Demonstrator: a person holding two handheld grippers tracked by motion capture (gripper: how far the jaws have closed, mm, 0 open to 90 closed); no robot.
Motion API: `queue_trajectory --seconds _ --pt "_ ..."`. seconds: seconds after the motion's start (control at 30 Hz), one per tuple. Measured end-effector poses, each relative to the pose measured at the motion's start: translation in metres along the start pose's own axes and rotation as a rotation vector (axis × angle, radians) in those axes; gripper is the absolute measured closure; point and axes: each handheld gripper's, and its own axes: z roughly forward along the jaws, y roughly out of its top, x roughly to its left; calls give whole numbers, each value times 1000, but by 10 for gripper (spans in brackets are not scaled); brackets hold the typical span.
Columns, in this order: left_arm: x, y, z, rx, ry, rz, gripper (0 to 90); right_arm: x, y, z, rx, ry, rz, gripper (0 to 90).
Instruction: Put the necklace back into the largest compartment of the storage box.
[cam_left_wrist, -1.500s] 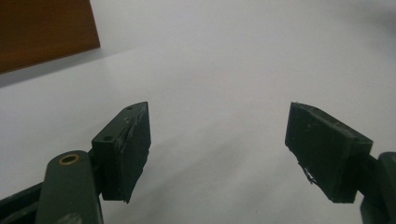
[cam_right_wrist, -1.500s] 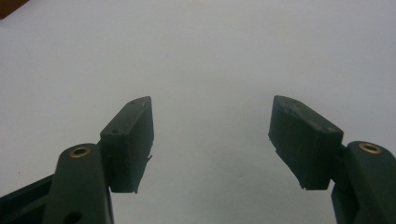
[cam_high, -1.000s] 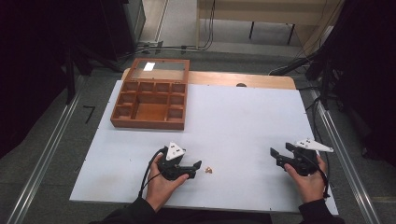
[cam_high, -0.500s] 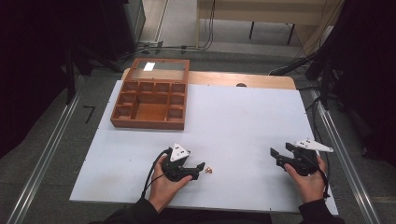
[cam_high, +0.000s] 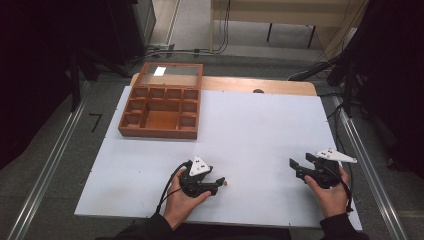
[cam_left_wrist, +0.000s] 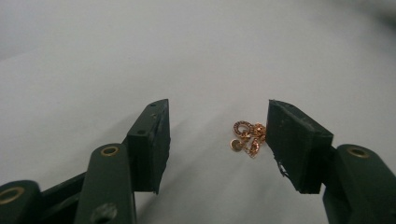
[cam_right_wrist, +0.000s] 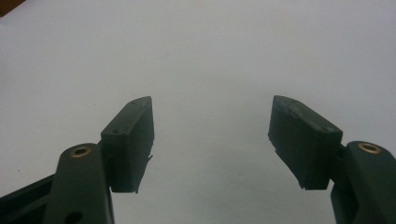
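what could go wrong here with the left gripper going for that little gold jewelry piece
The gold jewelry piece lies off-centre, close against one jaw of the open left gripper, so closing may nudge it aside instead of pinching it. It is tiny and flat on the white table, so the jaws could slip over it.

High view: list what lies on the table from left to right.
Wooden box → left gripper → small gold jewellery piece just past its tips → right gripper.
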Motion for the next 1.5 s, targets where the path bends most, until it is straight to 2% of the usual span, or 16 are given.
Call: queue_trajectory --seconds 0.3,0.57,0.87,1.07,1.27,1.5 --pt "-8 2 6 30 -28 45 539 0 0 0 2 0 -1 299" --pt "-16 4 10 45 -23 88 618 0 0 0 4 0 -2 300" --pt "-19 6 14 56 -13 104 705 0 0 1 3 0 -3 304" --pt "-22 6 15 60 -26 128 825 0 0 1 3 0 -3 306" --pt "-19 7 15 61 -51 89 848 0 0 0 0 1 -1 307" --pt "-18 8 14 55 -68 81 862 0 0 0 0 4 -2 309"
